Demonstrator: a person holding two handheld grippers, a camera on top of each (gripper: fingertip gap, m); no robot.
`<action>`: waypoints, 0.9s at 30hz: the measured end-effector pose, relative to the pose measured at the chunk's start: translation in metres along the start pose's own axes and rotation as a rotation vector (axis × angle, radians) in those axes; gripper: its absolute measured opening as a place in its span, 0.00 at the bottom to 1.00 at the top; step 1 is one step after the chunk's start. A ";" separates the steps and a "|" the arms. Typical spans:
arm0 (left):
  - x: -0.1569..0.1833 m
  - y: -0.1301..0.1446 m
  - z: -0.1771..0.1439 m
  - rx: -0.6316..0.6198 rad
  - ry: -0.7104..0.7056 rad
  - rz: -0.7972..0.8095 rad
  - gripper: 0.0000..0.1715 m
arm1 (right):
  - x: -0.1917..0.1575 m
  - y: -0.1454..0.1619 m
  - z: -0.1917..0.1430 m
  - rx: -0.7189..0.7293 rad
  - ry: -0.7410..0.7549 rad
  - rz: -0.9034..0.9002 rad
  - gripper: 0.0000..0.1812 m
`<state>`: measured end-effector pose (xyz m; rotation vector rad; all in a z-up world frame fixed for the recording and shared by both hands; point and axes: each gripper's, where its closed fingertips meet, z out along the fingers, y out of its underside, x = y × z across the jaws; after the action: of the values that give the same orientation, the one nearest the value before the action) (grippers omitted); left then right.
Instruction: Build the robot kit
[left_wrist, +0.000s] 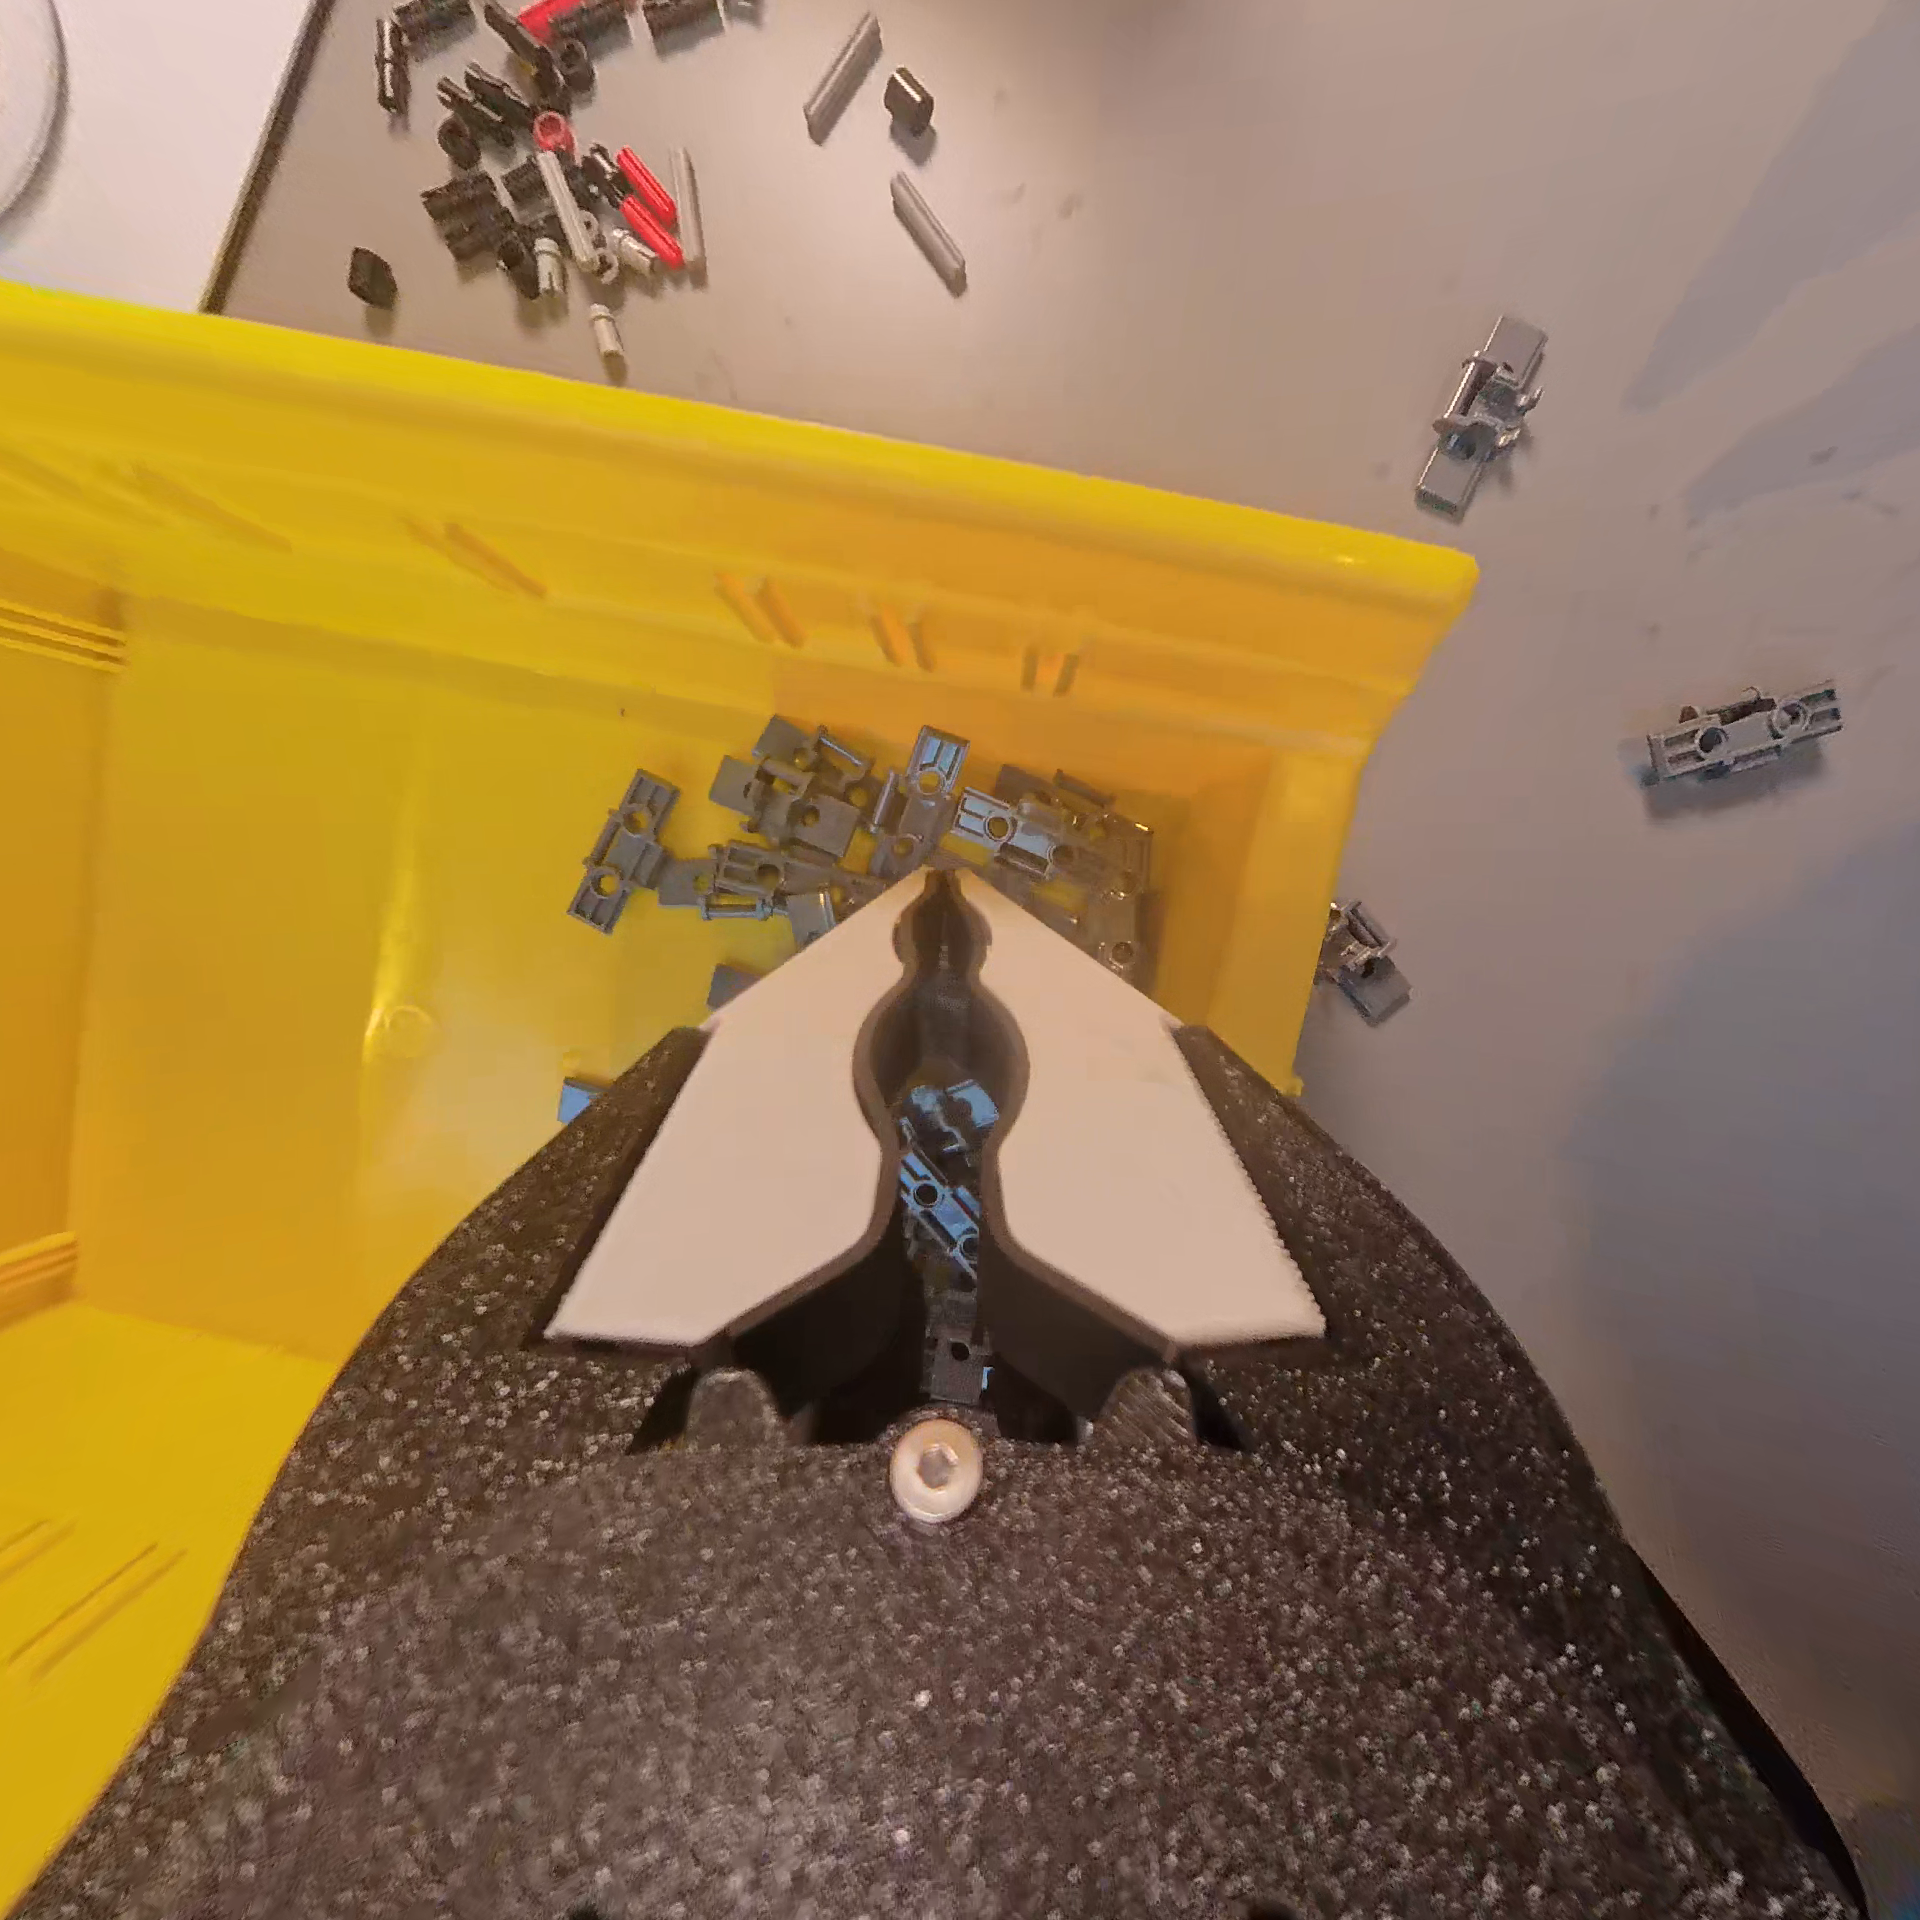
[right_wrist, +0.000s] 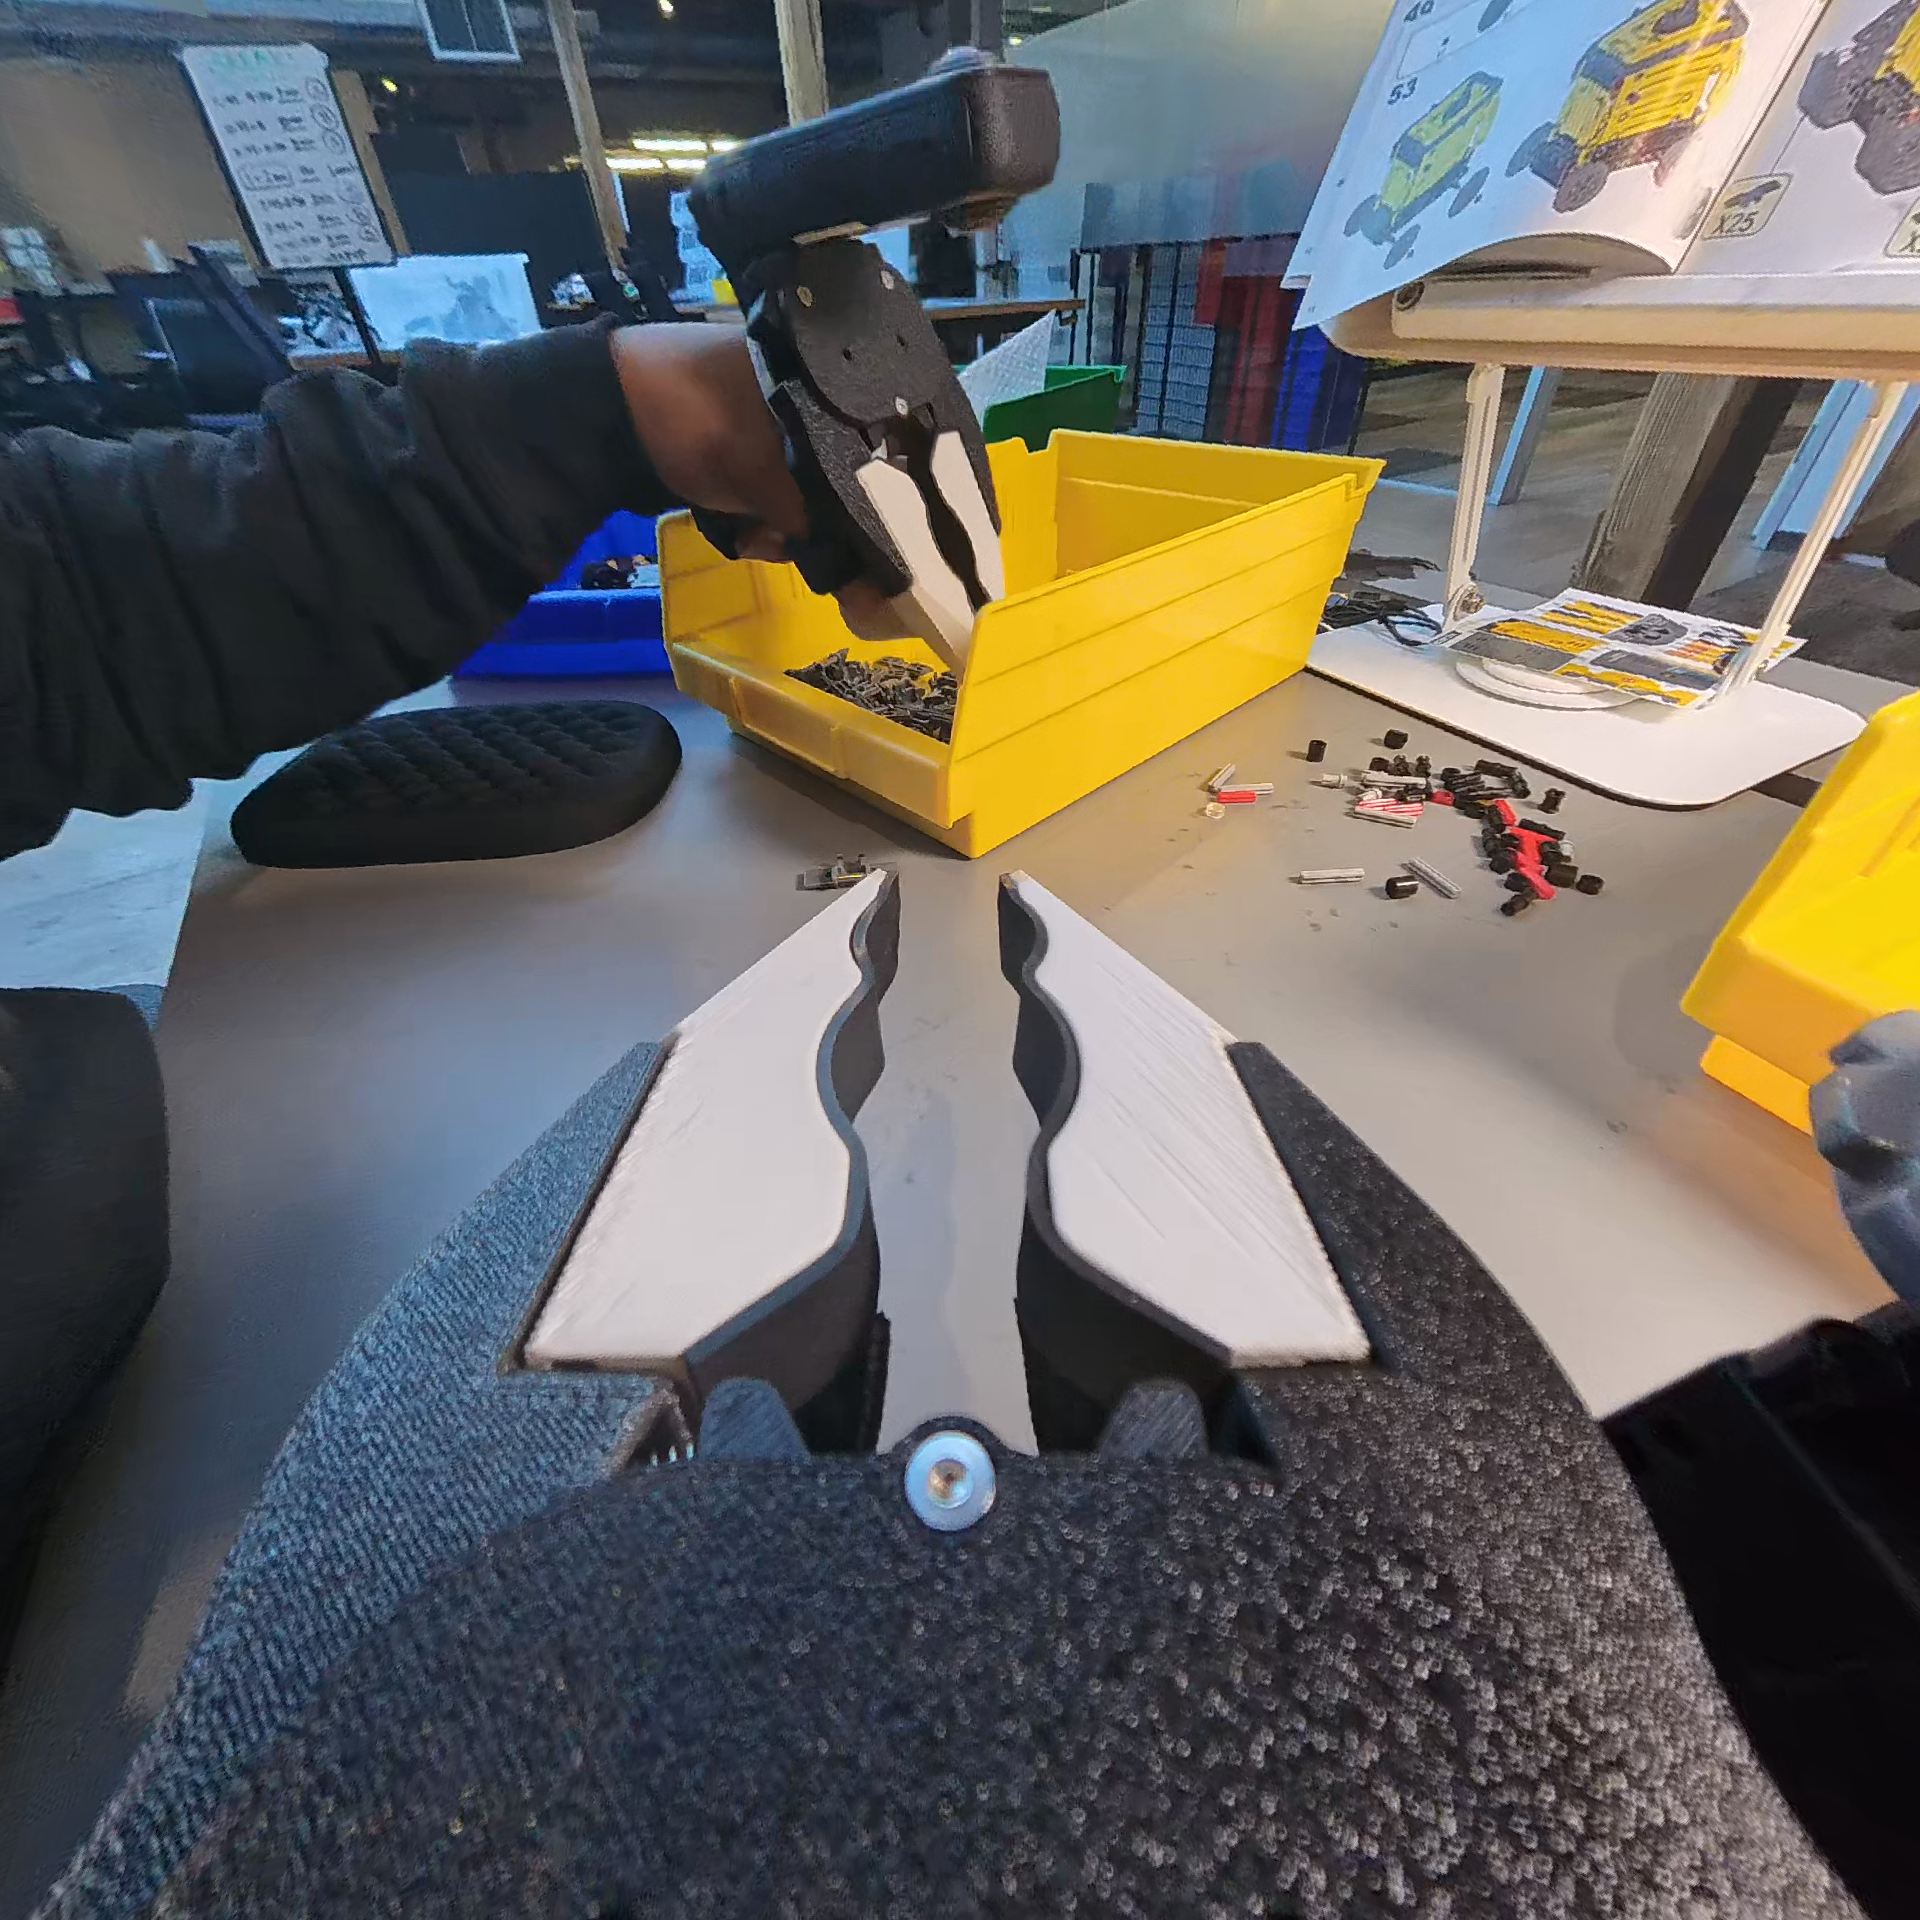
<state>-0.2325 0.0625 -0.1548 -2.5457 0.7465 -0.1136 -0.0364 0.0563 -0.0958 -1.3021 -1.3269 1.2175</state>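
The left gripper reaches down into the yellow bin at the centre of the left wrist view, its jaws together at the tips over a heap of small grey plastic parts in the bin's far right corner. Whether a part is pinched at the very tips cannot be told; more grey parts show through the gap behind the tips. Three grey parts lie loose on the grey table along the right edge, and a scatter of black, red and grey pins sits at the upper left. In the right wrist view, the right gripper hovers over bare table at the centre, jaws apart and empty, one small grey piece just beside its left tip. An open instruction booklet stands at the upper right.
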 end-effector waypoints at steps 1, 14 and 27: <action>-0.001 0.001 0.000 0.000 -0.003 -0.002 0.00 | -0.001 0.000 0.001 -0.001 -0.002 -0.003 0.10; 0.026 0.005 0.029 -0.057 0.173 -0.007 0.10 | -0.002 0.000 0.001 -0.002 0.002 -0.014 0.10; 0.027 -0.037 -0.038 0.373 0.333 -0.158 0.09 | -0.004 -0.001 0.000 0.006 -0.002 -0.018 0.10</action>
<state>-0.1992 0.0595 -0.1057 -2.2438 0.5757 -0.6779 -0.0363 0.0528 -0.0945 -1.2820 -1.3329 1.2102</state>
